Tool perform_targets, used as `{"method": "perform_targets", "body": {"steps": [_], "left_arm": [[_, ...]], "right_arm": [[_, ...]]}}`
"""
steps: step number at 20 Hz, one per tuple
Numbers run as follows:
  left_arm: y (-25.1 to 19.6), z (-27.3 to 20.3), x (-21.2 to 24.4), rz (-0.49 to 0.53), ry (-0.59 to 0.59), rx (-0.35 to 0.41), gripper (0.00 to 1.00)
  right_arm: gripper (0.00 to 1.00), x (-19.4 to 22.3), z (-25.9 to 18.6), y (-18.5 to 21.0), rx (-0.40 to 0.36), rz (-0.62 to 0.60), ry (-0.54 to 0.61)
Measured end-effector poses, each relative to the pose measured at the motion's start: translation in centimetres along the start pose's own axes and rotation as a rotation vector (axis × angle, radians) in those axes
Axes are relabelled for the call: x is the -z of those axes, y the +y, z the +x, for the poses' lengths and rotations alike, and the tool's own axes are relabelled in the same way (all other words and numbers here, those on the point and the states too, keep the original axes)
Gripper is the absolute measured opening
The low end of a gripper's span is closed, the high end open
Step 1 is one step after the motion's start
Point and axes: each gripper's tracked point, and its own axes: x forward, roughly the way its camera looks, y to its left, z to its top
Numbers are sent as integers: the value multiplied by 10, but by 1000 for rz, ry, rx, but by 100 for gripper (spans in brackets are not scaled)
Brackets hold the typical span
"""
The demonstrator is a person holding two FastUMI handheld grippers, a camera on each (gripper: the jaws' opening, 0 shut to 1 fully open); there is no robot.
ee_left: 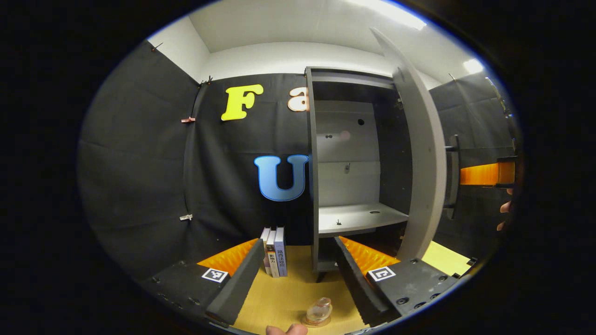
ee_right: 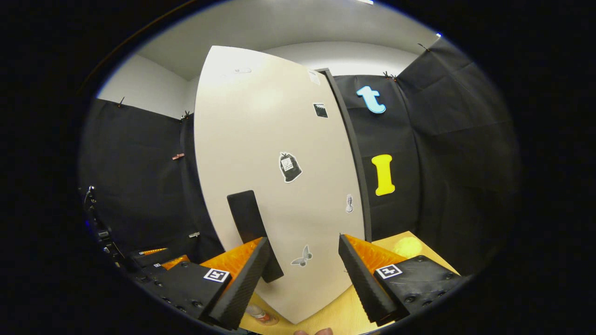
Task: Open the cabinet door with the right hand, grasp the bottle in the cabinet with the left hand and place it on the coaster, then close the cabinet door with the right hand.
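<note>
Left gripper [ee_left: 295, 267] wide apart, bottle [ee_left: 319, 311] on coaster [ee_left: 315, 321] at 6 o'clock, cabinet door [ee_left: 421, 153] open at 2 o'clock, right gripper [ee_right: 302, 270] wide by door handle [ee_right: 253, 232].

Tabletop [ee_left: 288, 293] — pale wood-grain laminate, smooth, low sheen. Bottle [ee_left: 320, 311] — clear, glossy plastic or glass, cannot tell which. Cabinet door [ee_right: 274, 186]: smooth matt cream panel with paper-like stickers; its handle [ee_right: 249, 223] matt black. Cabinet [ee_left: 349, 177] interior matt grey board. Books [ee_left: 274, 251] have semi-gloss paper covers. Fingers [ee_left: 237, 284] carry ribbed, rough-looking pads.
</note>
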Motion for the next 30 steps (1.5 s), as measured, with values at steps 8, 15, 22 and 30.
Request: {"method": "perform_targets", "body": {"steps": [8, 15, 22, 30], "left_arm": [[-11, 2, -9, -30, -3, 39, 94], [-17, 7, -33, -13, -31, 59, 94], [-22, 16, -49, 2, -41, 61, 94], [-33, 19, -47, 15, -38, 80, 94]], "right_arm": [[98, 0, -4, -13, 33, -47, -7], [98, -2, -13, -34, 122, -98, -31], [98, -3, -19, -55, 199, -155, -34], [98, -6, -22, -67, 213, -217, -38]]}}
